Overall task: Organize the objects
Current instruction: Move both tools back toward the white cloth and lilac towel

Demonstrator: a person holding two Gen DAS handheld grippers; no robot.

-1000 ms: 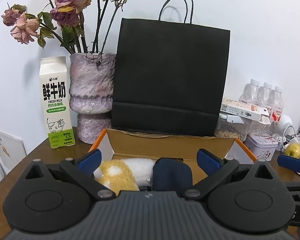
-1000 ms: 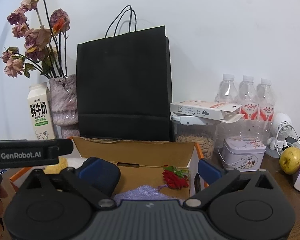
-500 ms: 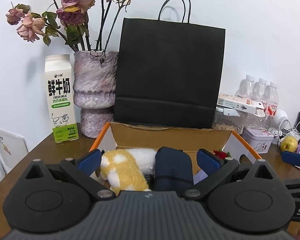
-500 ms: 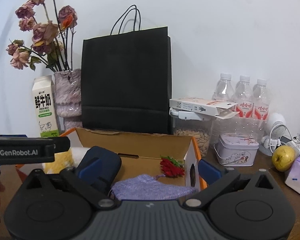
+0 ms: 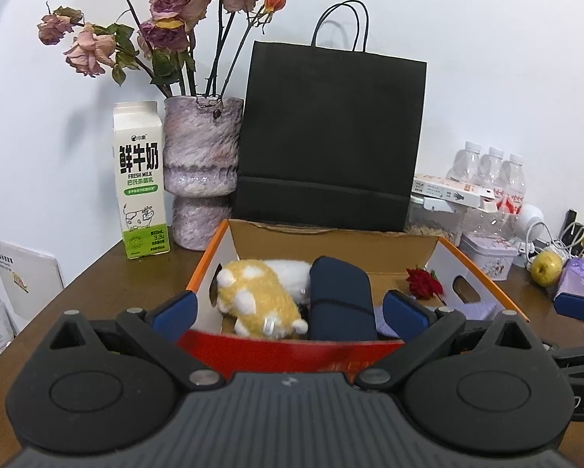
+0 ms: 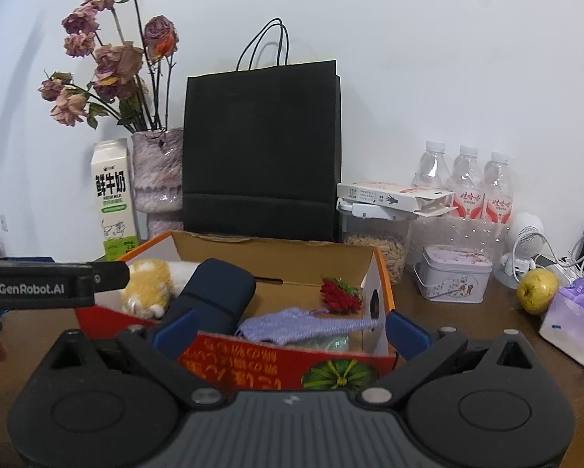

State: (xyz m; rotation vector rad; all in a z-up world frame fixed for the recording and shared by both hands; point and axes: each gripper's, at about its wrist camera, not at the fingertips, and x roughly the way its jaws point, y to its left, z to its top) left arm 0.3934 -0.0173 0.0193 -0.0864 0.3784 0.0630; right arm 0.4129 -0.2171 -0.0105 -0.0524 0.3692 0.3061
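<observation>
At the desk's [image 5: 108,273] far left edge leans one white booklet [image 5: 27,277]; its print is too small to read. Next stands one white-and-green milk carton [image 5: 140,179] lettered "鲜牛奶 FRESH MILK", touching or just beside one mottled purple-grey vase [image 5: 202,171] of dried roses. One black paper bag with cord handles [image 5: 331,136] stands against the wall behind the open orange-rimmed cardboard box [image 5: 210,261], which sits mid-desk, its near wall red with yellow characters and a printed green melon in the right wrist view.

Inside the box, left to right: one yellow-and-white plush toy [image 5: 259,296], one dark navy rolled pouch [image 5: 340,304] touching it, one knitted lilac pouch [image 6: 303,321] against the near wall, one red artificial flower [image 5: 424,282] near the right wall.

Right of the box: one clear lidded jar of grain [image 6: 374,241] with one flat white carton [image 6: 393,195] on top, one round floral tin [image 6: 453,275], three clear water bottles with red labels [image 6: 465,183] along the wall, one small white fan [image 6: 526,249], one yellow-green apple [image 6: 537,290], one lilac tissue pack [image 6: 572,318] toward the right edge.

The left gripper [image 5: 288,312] hangs over the box's near wall, its blue-tipped jaws spread wide and empty; its side reads "GenRobot.AI". The right gripper [image 6: 290,325] stands likewise, jaws apart, empty. Bare brown desk lies along the left of the box and in front of the tin.
</observation>
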